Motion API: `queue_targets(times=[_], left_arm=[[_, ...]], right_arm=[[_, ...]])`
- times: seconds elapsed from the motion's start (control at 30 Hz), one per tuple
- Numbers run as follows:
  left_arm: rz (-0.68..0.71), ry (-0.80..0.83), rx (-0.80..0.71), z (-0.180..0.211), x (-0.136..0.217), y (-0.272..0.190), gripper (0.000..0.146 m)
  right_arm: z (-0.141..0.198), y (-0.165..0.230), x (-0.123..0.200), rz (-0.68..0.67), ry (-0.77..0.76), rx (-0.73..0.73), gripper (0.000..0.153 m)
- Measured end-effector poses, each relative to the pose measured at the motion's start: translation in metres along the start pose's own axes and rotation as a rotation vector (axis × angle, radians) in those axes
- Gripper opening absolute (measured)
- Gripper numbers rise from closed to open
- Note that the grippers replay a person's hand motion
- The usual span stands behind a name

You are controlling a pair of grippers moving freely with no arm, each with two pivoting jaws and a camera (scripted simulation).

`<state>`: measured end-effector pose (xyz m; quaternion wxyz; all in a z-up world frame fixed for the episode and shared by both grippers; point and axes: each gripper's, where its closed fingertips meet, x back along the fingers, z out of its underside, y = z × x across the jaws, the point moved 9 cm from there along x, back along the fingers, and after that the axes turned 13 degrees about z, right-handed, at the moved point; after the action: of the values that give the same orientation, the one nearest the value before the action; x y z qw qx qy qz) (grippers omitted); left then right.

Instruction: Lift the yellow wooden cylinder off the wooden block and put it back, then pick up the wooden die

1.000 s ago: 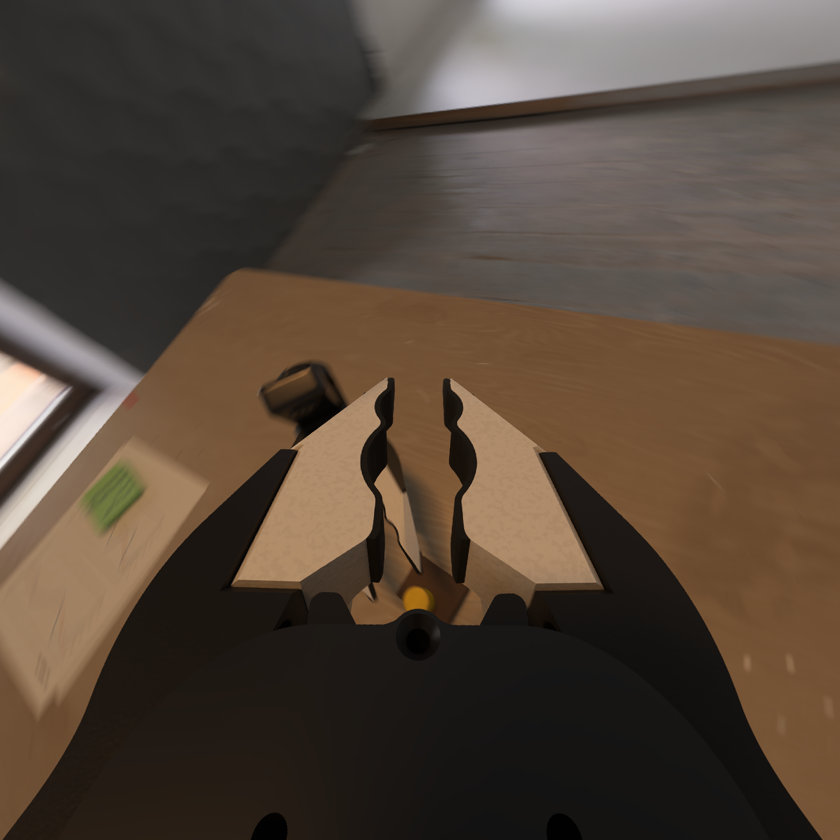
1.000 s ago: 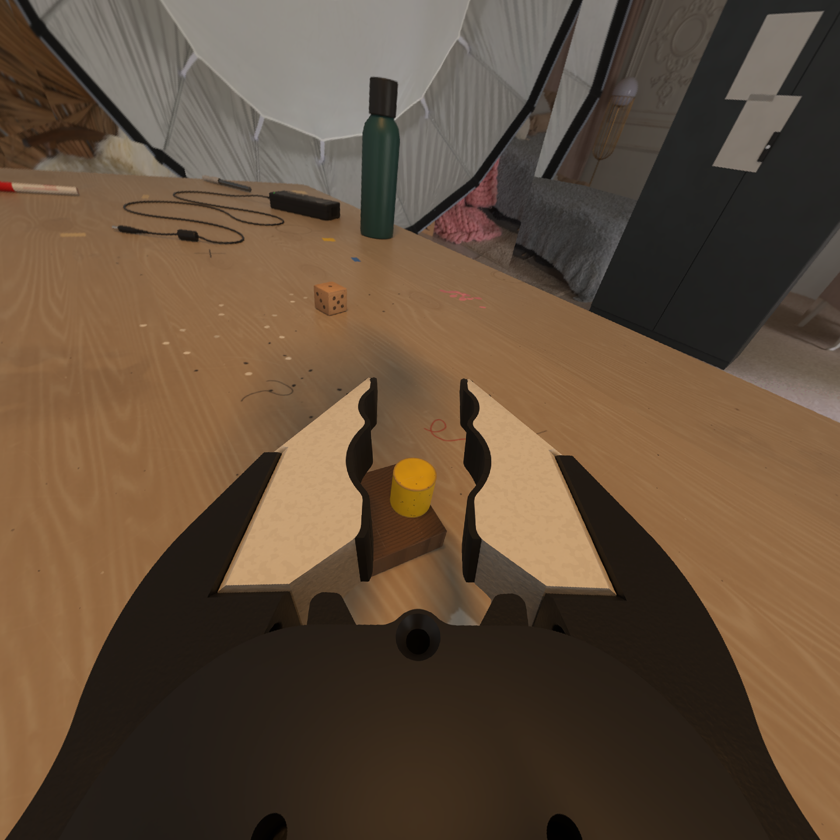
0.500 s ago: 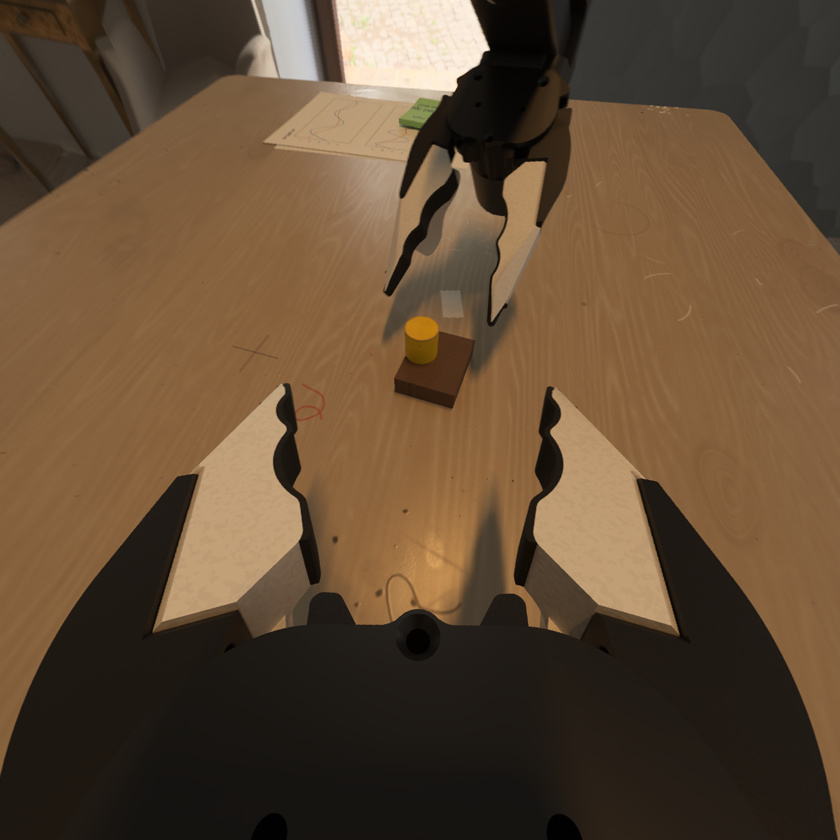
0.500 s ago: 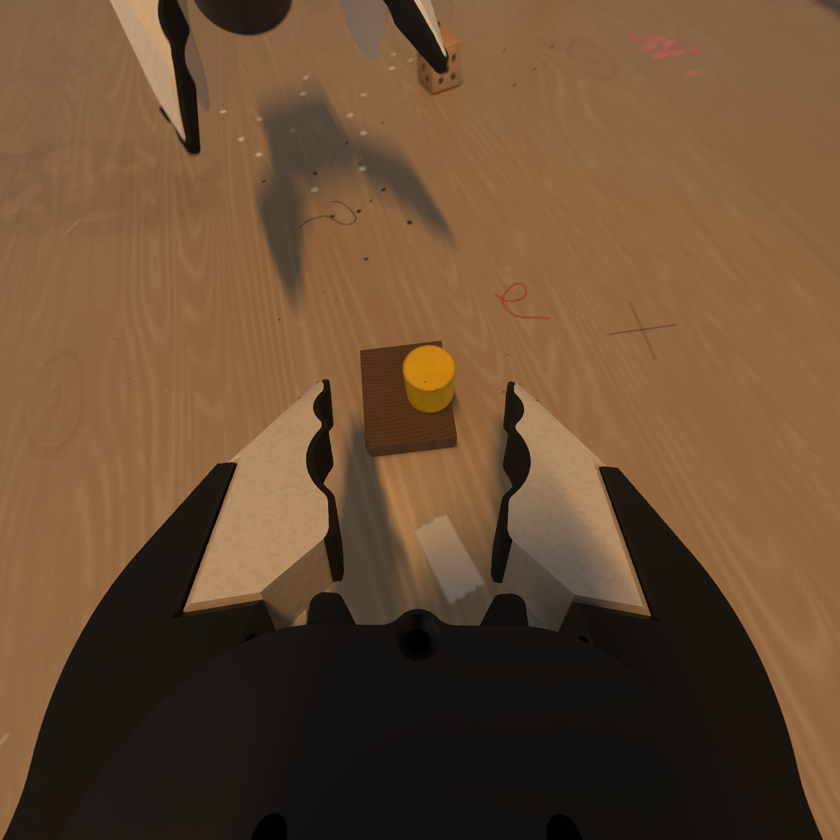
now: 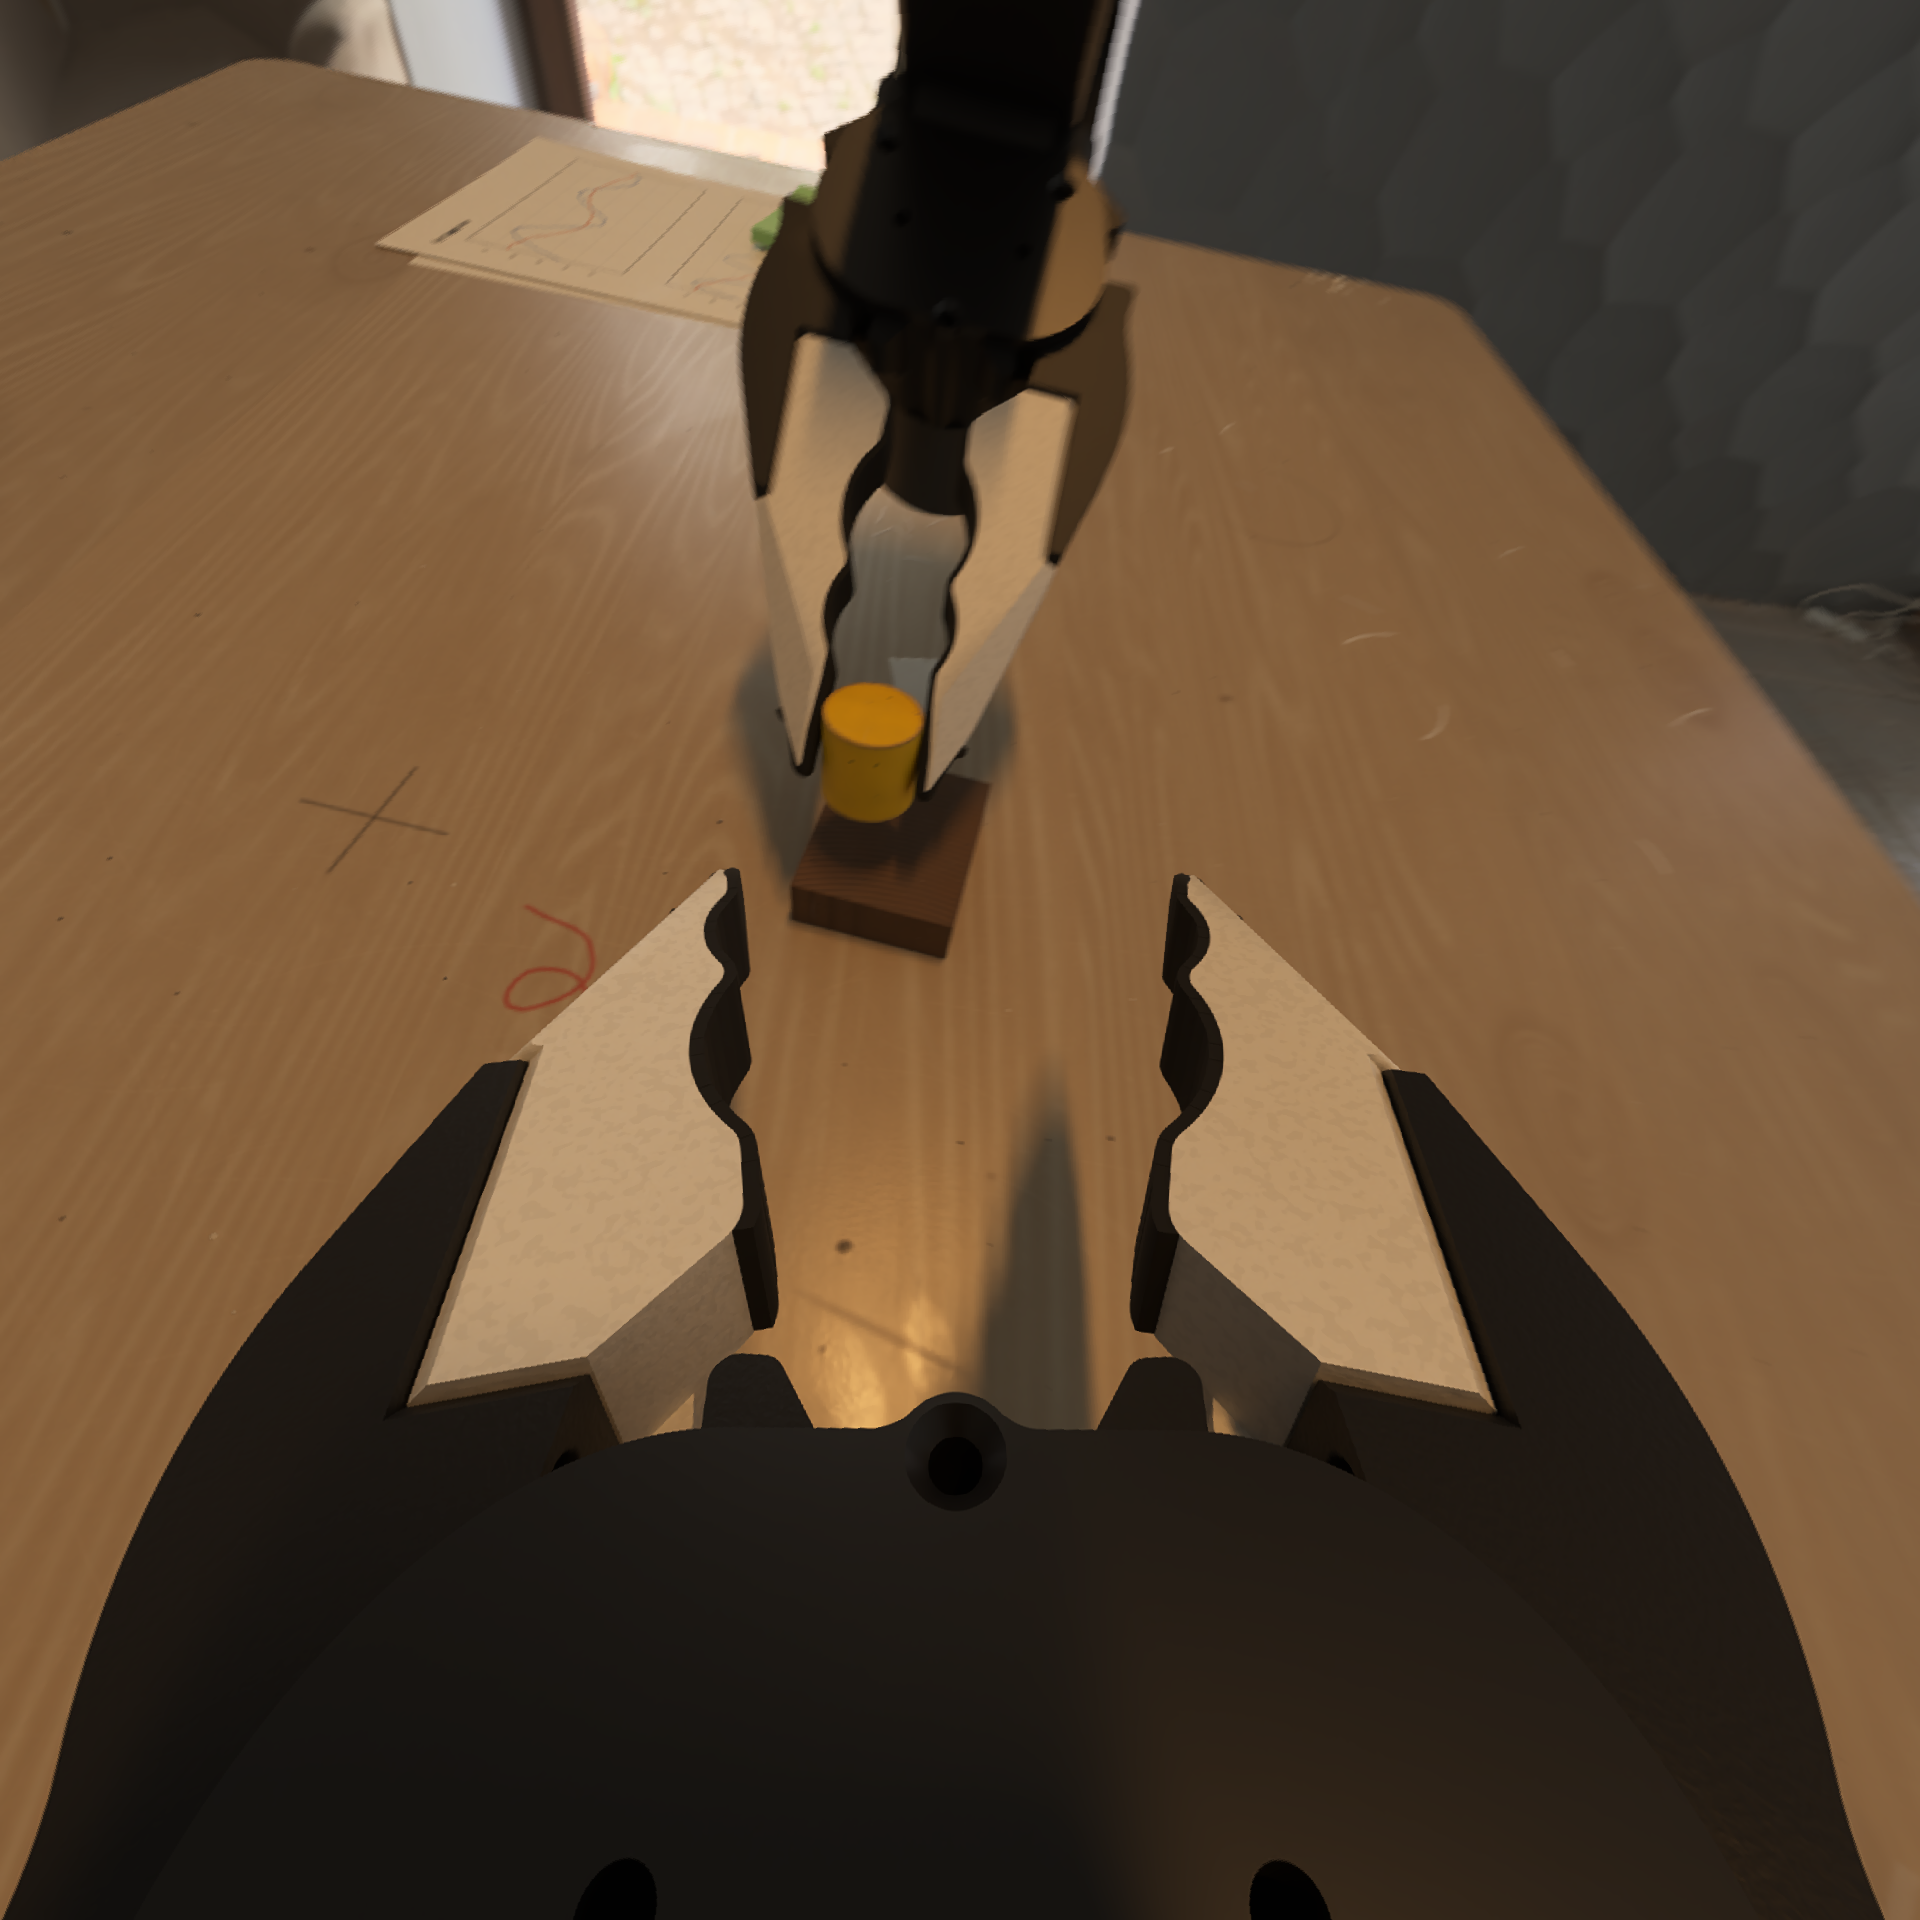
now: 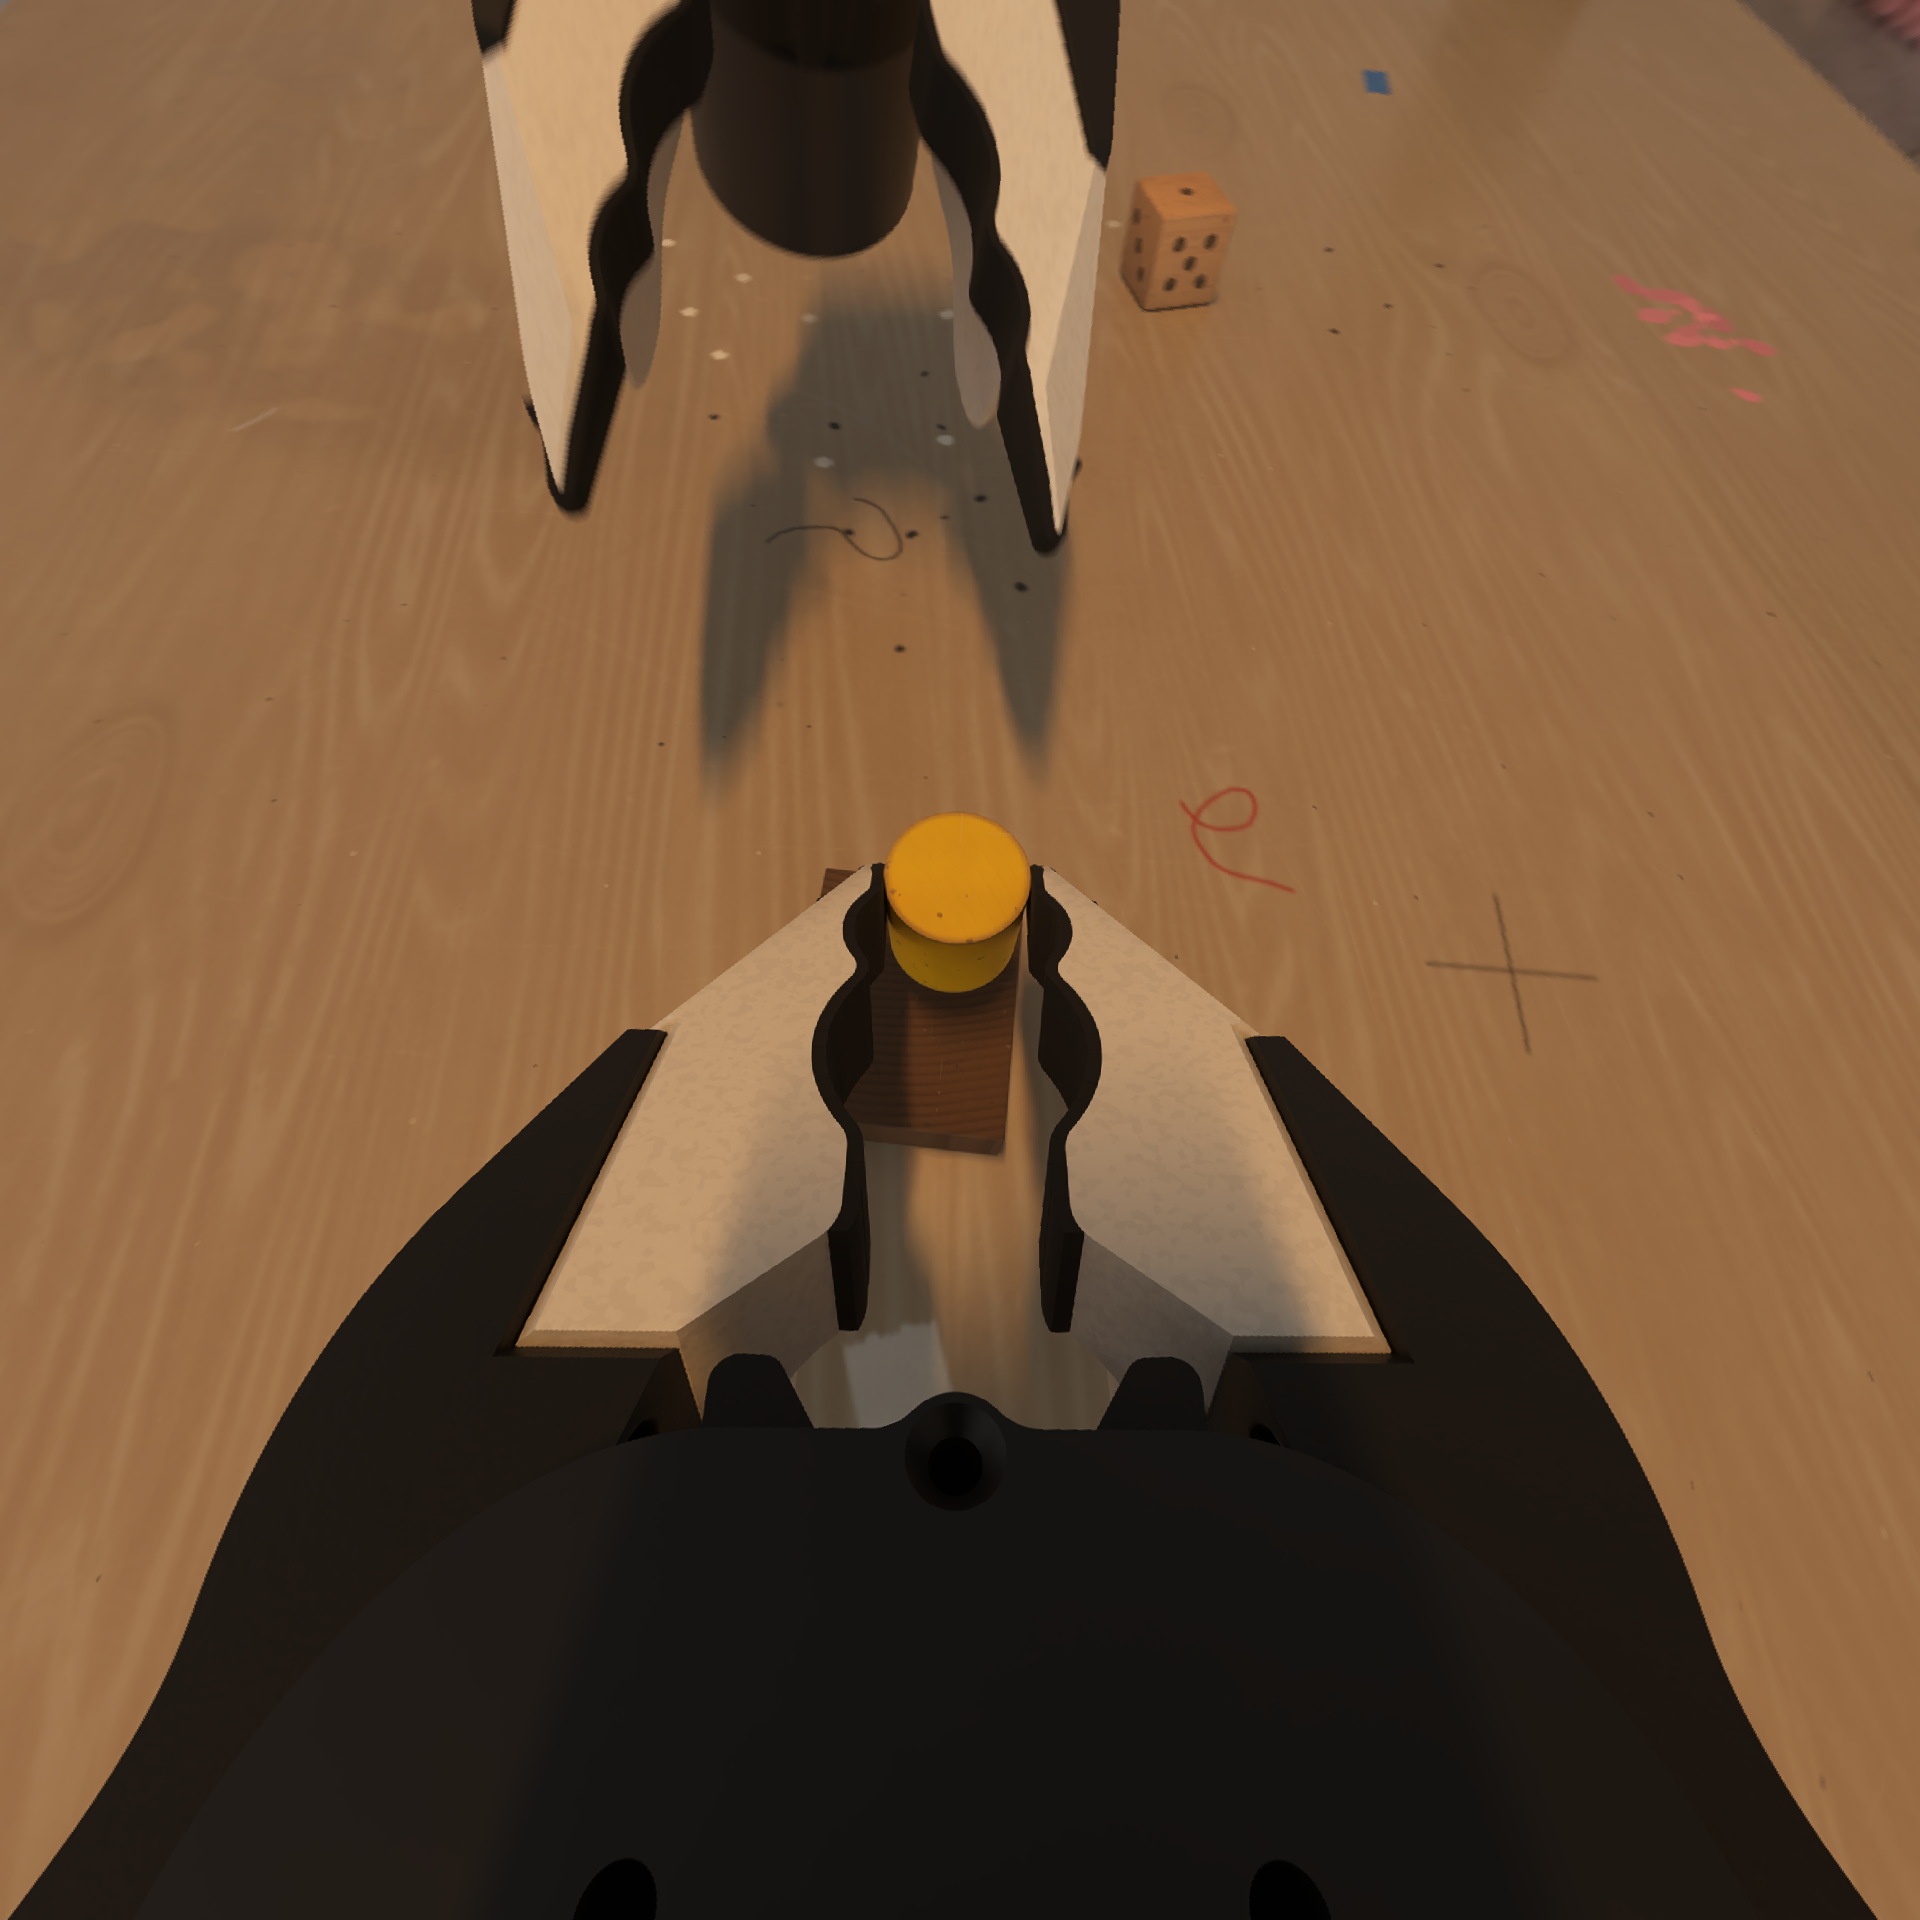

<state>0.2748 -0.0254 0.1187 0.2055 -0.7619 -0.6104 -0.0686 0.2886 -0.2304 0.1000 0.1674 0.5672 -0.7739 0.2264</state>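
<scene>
Half a second ago the right tool (image 6: 956,894) hung spread above the yellow wooden cylinder (image 6: 956,899); now its fingertips have come down and closed on the cylinder's sides, one on each flank. That reads as the grasp just made, with the lift itself yet to come. From the left wrist view the cylinder's base appears to rest on the wooden block (image 5: 881,883), though a slight rise cannot be ruled out.

The cylinder sits right at the tips of the right tool, with the dark block showing beneath and behind it between the fingers. Beyond, the left tool (image 5: 954,883) hangs released, jaws wide and empty, pointing at the block from the opposite side and just short of it. Farther still on the bench (image 6: 312,727), the wooden die (image 6: 1179,241) lies untouched, off to one side of the left tool.
</scene>
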Motion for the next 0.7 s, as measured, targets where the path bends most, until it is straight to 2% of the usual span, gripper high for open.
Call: queue_targets(times=[0.1, 0.2, 0.33, 0.4, 0.53, 0.7], left_arm=[[0.045, -0.018, 0.013, -0.014, 0.028, -0.014, 0.075], [-0.050, 0.038, -0.009, -0.024, 0.087, -0.022, 0.065], [-0.367, 0.560, -0.023, -0.011, 0.178, 0.002, 0.061], [-0.395, 0.735, 0.076, 0.003, 0.203, 0.025, 0.058], [-0.236, 0.880, 0.223, 0.026, 0.206, 0.061, 0.056], [-0.178, 0.974, 0.312, 0.045, 0.191, 0.088, 0.057]], right_arm=[[-0.002, -0.003, -0.005, -0.069, 0.013, 0.015, 0.027], [-0.001, -0.003, -0.010, -0.122, 0.027, 0.030, 0.027], [0.006, -0.001, -0.016, -0.169, 0.062, 0.047, 0.027], [0.007, 0.000, -0.017, -0.177, 0.073, 0.050, 0.027], [0.008, 0.000, -0.017, -0.179, 0.063, 0.045, 0.027], [0.008, 0.002, -0.017, -0.180, 0.061, 0.039, 0.027]])
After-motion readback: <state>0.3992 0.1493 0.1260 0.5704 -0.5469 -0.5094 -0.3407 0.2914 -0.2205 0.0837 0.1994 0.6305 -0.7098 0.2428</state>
